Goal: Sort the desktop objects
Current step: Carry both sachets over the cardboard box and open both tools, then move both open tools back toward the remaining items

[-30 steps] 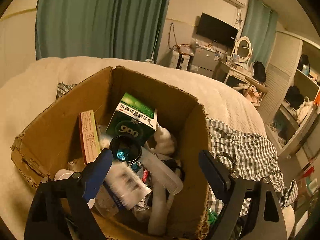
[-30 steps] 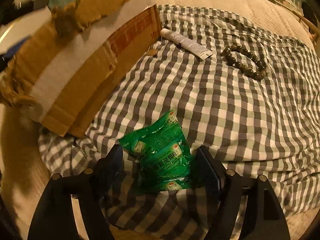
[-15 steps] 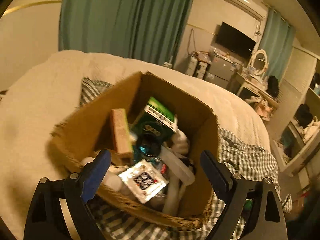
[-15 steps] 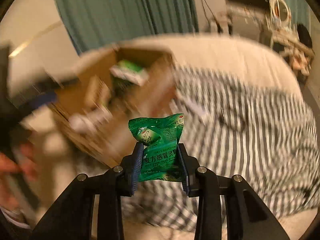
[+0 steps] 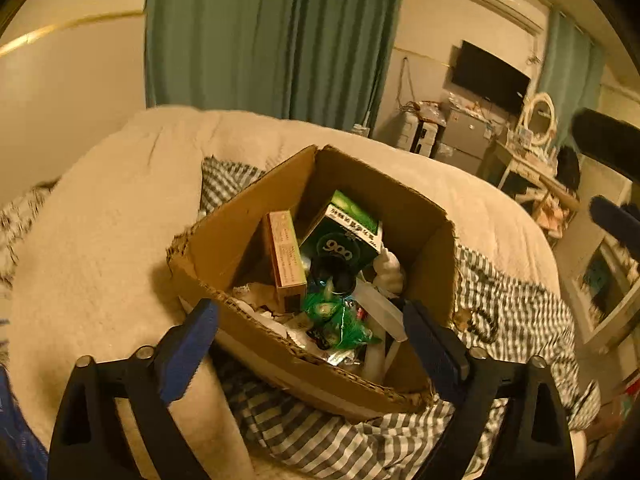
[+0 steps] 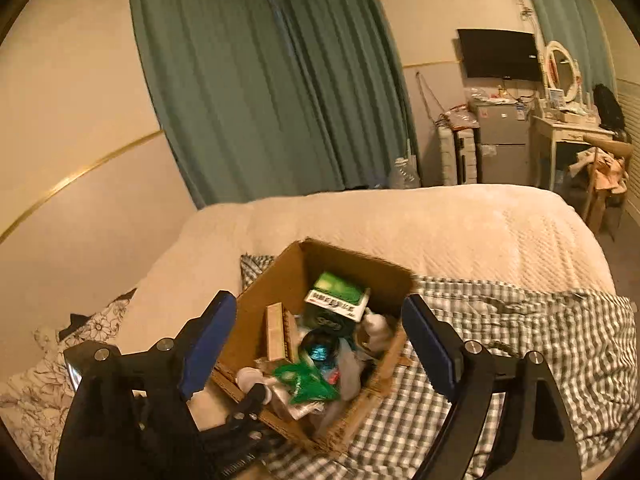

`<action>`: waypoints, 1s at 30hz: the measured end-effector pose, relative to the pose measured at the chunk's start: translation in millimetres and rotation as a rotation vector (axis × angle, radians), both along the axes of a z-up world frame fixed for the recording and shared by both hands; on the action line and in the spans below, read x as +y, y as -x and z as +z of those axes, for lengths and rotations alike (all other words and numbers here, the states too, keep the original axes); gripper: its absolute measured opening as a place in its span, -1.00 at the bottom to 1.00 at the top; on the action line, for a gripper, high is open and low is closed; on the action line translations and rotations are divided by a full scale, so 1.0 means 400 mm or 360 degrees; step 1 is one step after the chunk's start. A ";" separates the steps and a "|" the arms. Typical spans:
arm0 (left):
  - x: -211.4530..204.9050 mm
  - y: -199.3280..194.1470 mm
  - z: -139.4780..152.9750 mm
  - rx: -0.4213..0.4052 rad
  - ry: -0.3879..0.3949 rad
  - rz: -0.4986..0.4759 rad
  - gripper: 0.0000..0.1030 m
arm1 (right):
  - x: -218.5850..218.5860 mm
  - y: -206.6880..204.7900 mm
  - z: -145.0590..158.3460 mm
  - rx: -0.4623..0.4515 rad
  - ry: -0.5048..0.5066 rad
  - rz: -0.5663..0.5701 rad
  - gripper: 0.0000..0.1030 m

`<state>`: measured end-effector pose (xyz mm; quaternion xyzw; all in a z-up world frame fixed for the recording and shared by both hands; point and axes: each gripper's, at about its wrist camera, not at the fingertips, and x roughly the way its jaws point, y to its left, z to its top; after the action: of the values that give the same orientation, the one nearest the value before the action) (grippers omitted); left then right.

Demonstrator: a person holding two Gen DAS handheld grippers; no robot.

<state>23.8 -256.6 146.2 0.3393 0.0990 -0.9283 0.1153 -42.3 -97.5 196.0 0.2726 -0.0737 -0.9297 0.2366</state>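
An open cardboard box (image 5: pixel 244 224) stands on a checked cloth (image 5: pixel 332 436) on the bed. Inside it a green foil packet (image 5: pixel 338 318) lies on top of the pile, in front of a green medicine carton (image 5: pixel 344 236) and a tan carton (image 5: pixel 286 256). My left gripper (image 5: pixel 310 350) is open and empty, just short of the box's near rim. In the right wrist view the same box (image 6: pixel 272 284) holds the green packet (image 6: pixel 306 382). My right gripper (image 6: pixel 320 346) hangs open above the box with nothing between its fingers.
A cream bedspread (image 6: pixel 460 228) surrounds the box. The checked cloth (image 6: pixel 540 340) spreads to the right, with a dark bead bracelet (image 5: pixel 478 318) on it. Green curtains (image 6: pixel 272 80), a TV (image 6: pixel 498 54) and a dressing table (image 6: pixel 568 128) stand at the far wall.
My right gripper picked the green packet up off the checked cloth, carried it over the box and opened; the packet now lies in the box. My left gripper has drawn back from the box.
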 end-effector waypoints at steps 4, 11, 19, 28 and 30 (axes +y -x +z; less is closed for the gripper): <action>0.091 -0.025 0.019 0.0056 0.0039 -0.0111 0.90 | 0.163 -0.056 -0.021 0.0052 -0.0079 -0.0170 0.64; 0.341 -0.082 0.007 0.0131 -0.0151 -0.0380 1.00 | 0.466 -0.136 -0.087 -0.0055 0.0034 -0.0404 0.65; 0.519 -0.050 -0.148 0.0038 -0.0026 -0.0389 1.00 | 0.594 -0.158 -0.236 -0.0179 -0.0118 -0.0473 0.64; 0.506 0.203 -0.328 -0.0148 -0.0059 -0.0233 1.00 | 0.626 -0.033 -0.449 -0.0287 -0.0174 -0.0399 0.64; 0.496 0.290 -0.359 -0.0181 -0.0146 -0.0169 1.00 | 0.613 0.001 -0.475 -0.0278 -0.0216 -0.0395 0.64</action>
<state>-92.1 -58.4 2.8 0.4013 0.1167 -0.9068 0.0555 -42.5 147.8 6.0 0.3566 -0.0641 -0.9273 0.0937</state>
